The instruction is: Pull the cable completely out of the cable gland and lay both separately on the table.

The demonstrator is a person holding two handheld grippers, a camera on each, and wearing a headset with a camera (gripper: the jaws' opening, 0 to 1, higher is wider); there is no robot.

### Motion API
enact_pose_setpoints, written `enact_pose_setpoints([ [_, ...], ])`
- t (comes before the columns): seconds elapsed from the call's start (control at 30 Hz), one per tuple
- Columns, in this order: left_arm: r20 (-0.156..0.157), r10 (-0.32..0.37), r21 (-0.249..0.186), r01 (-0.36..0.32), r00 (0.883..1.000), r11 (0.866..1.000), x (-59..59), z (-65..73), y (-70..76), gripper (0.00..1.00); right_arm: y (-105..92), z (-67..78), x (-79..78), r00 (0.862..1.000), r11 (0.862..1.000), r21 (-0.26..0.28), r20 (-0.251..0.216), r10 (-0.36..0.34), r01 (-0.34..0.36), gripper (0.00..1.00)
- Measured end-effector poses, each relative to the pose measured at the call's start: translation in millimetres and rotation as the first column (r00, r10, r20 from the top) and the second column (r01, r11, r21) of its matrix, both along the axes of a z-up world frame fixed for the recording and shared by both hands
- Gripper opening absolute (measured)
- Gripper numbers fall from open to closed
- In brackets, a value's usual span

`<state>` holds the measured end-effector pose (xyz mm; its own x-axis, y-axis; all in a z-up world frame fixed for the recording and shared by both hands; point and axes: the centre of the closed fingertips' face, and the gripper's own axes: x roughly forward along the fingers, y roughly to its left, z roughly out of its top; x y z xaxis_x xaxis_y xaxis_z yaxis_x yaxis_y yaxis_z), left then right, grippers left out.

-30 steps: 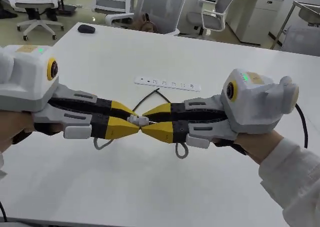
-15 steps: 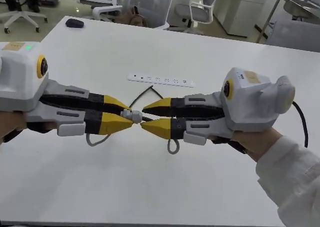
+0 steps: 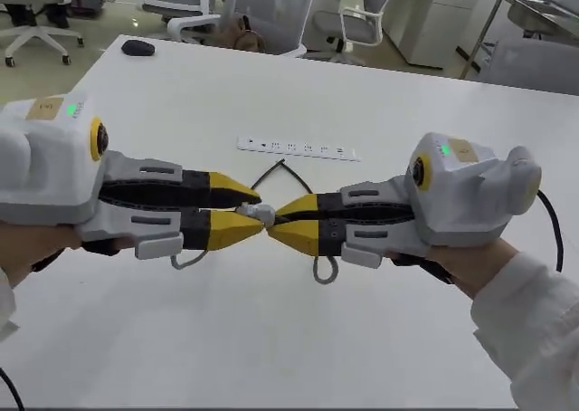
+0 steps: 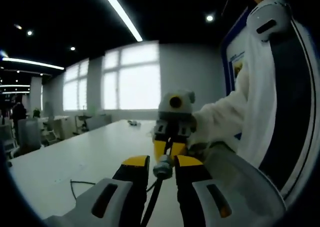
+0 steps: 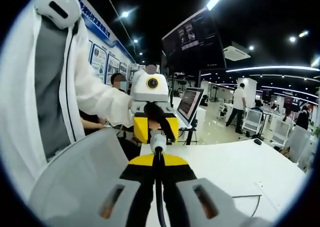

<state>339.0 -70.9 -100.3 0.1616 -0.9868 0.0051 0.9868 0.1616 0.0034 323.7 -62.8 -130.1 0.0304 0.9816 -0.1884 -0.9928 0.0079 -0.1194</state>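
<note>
Left tongs (image 3: 252, 210) clamp cable gland (image 4: 162, 167), right tongs (image 3: 276, 219) pinch cable (image 3: 270, 172): pull straight apart along cable axis, grips firm.

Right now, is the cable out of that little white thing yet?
Not yet. Done: the white gland is lifted off the table. In hand: the left gripper pinches the gland, the right gripper pinches the black cable, which runs through the gland. Left: pull the cable fully out, then lay each down apart.
</note>
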Motion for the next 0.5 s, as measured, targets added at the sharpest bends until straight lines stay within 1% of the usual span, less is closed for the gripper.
enact_pose_setpoints([
  [0.07, 0.006, -0.027, 0.009, 0.027, 1.0, 1.0, -1.9, -4.7, -4.0, 0.26, 1.0, 0.7, -3.1, 1.0, 1.0, 0.014, 0.013, -0.005, 0.005, 0.01],
  [0.1, 0.011, -0.041, 0.016, 0.04, 0.999, 0.999, -3.4, -7.7, -5.6, 0.25, 1.1, 1.6, -4.3, 1.0, 1.0, 0.025, 0.008, -0.006, 0.006, 0.01],
  [0.17, -0.014, -0.045, 0.003, 0.045, 0.999, 0.999, -3.4, -11.8, -7.2, 0.24, -0.5, 2.8, -5.2, 1.0, 0.999, 0.046, 0.007, -0.021, 0.021, 0.01],
  [0.2, -0.012, -0.055, -0.006, 0.055, 0.998, 0.998, -6.2, -12.4, -7.5, 0.26, -2.4, 3.3, -5.5, 1.0, 0.998, 0.055, 0.001, -0.027, 0.027, 0.01],
  [0.23, -0.009, -0.059, -0.006, 0.059, 0.998, 0.998, -8.0, -13.7, -7.5, 0.27, -3.9, 3.8, -5.8, 1.0, 0.998, 0.061, 0.001, -0.031, 0.031, 0.01],
  [0.3, -0.014, -0.064, -0.003, 0.064, 0.998, 0.998, -9.5, -16.2, -7.8, 0.24, -6.3, 5.1, -6.1, 0.999, 0.997, 0.07, -0.002, -0.04, 0.04, 0.01],
  [0.33, -0.01, -0.065, 0.0, 0.065, 0.998, 0.998, -10.4, -17.3, -8.5, 0.23, -7.6, 6.8, -6.8, 0.999, 0.996, 0.078, -0.005, -0.043, 0.043, 0.01],
  [0.37, 0.002, -0.061, 0.002, 0.061, 0.998, 0.998, -10.1, -17.2, -8.6, 0.22, -7.9, 7.7, -7.3, 0.999, 0.996, 0.082, -0.006, -0.044, 0.045, 0.01],
  [0.4, 0.017, -0.053, -0.011, 0.054, 0.998, 0.999, -8.5, -13.6, -8.6, 0.19, -7.6, 9.0, -7.7, 0.999, 0.995, 0.09, -0.007, -0.047, 0.047, 0.01],
  [0.43, 0.01, -0.062, -0.018, 0.062, 0.998, 0.998, -10.3, -12.3, -9.0, 0.18, -7.7, 9.7, -6.4, 0.999, 0.994, 0.092, -0.003, -0.054, 0.054, 0.01],
  [0.47, -0.002, -0.071, -0.034, 0.071, 0.997, 0.997, -12.1, -9.3, -9.6, 0.17, -7.5, 9.3, -6.3, 0.999, 0.995, 0.089, -0.008, -0.054, 0.054, 0.01],
  [0.5, -0.007, -0.071, -0.033, 0.071, 0.997, 0.997, -11.6, -9.1, -9.5, 0.17, -7.1, 9.1, -6.8, 0.998, 0.995, 0.088, -0.013, -0.054, 0.055, 0.01],
])
